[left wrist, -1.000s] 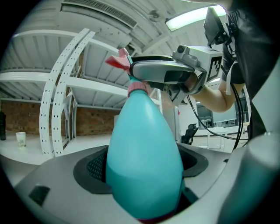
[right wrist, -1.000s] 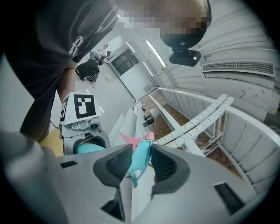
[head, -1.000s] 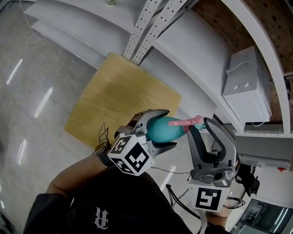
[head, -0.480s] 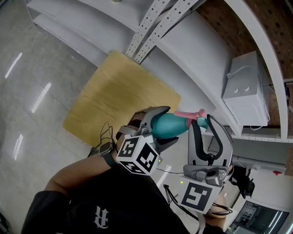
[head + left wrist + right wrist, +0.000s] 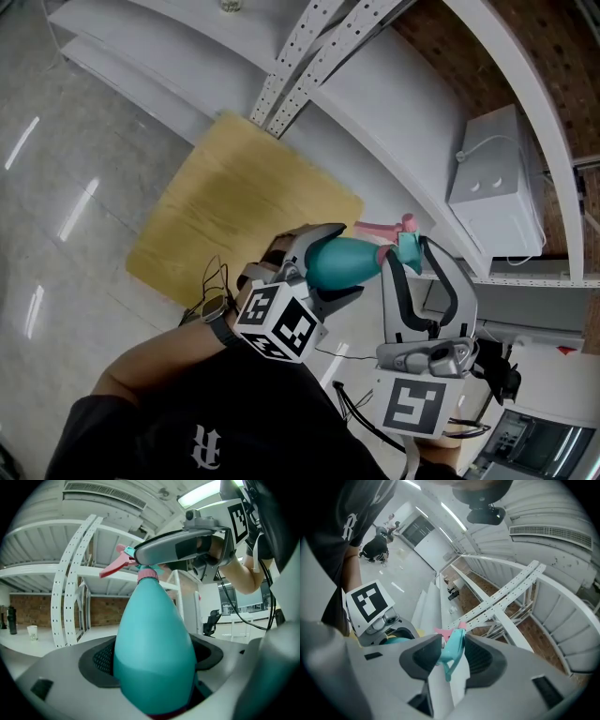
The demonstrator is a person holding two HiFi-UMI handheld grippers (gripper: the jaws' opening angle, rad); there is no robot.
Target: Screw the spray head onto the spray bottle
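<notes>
Left gripper point(image 5: 341, 264) is clamping the teal spray bottle point(image 5: 154, 653) between its jaws, neck pointing ahead. Right gripper point(image 5: 413, 255) is pinching the spray head point(image 5: 453, 649) on that neck. A tilted twist is risking cross-threading, or the smooth bottle spinning in the left grip.

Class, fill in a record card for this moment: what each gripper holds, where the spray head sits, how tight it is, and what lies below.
left gripper: shut on the teal spray bottle, round its body
right gripper: shut on the spray head
head position: at the bottle's neck, above the pink collar
tightness: cannot tell
below: yellow board on the floor, beside white shelving
</notes>
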